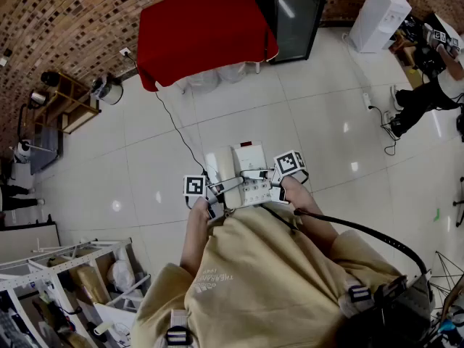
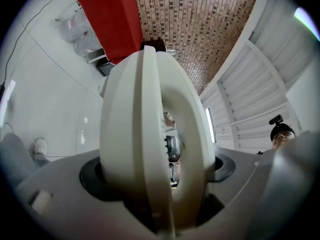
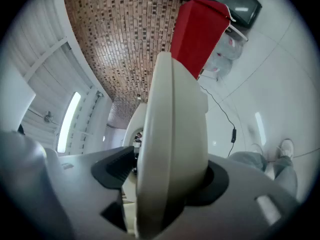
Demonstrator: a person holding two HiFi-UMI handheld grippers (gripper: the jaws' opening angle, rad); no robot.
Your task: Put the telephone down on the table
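While left gripper (image 1: 217,188), right gripper (image 1: 265,175) clamp telephone (image 1: 250,155).

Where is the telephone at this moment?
In the head view, the telephone is held above the floor tiles in front of the person, clamped between the left gripper and the right gripper, not yet at the red table ahead.

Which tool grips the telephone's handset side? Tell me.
The left tool: it clamps the telephone at its handset edge, while the right tool clamps the keypad side.
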